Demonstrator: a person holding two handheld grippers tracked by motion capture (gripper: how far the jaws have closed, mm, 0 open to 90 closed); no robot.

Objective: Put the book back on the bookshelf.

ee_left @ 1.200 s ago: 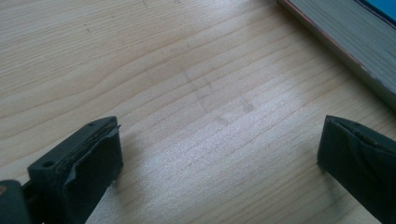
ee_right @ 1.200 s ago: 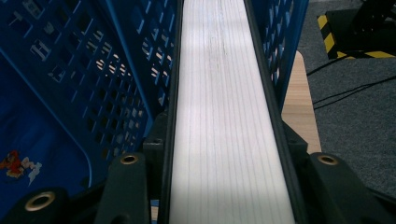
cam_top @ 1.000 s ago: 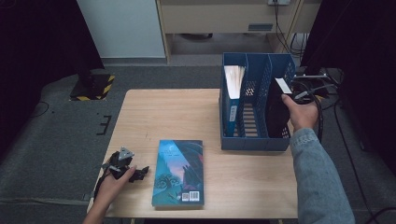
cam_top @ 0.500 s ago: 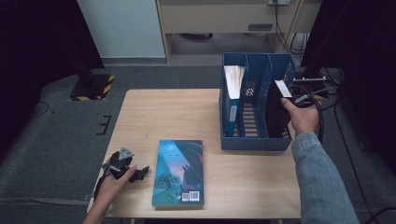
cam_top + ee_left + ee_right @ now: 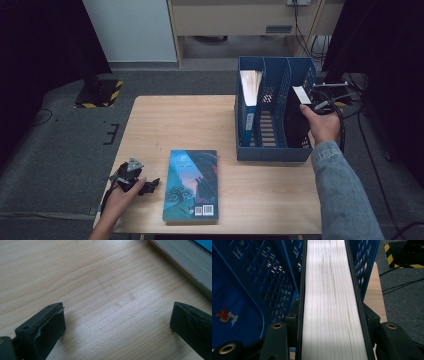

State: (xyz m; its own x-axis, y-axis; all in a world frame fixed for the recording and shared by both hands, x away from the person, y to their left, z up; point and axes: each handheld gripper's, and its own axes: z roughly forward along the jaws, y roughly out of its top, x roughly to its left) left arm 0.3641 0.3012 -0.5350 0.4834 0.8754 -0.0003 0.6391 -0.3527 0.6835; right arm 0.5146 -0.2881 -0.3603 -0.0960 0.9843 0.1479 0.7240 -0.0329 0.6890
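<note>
A blue file rack [image 5: 272, 150] stands on the right of the wooden table [image 5: 175, 125]. A black book [image 5: 295, 125] stands upright in its right compartment, white page edge up [image 5: 329, 285]. My right gripper [image 5: 307, 107] grips it from above; both pads lie against the covers in the right gripper view [image 5: 329, 315]. Its jaws have just eased slightly wider with the book still between them. A blue book [image 5: 192, 185] lies flat near the front edge. My left gripper [image 5: 149, 186] rests just left of it, jaws wide open and empty over bare wood [image 5: 117, 322].
Another book [image 5: 248, 95] with a blue spine stands in the rack's left compartment; the middle compartment holds nothing. The rack's perforated walls [image 5: 262, 277] close in on both sides of the black book. A yellow-black striped block [image 5: 100, 92] sits on the floor beyond the table.
</note>
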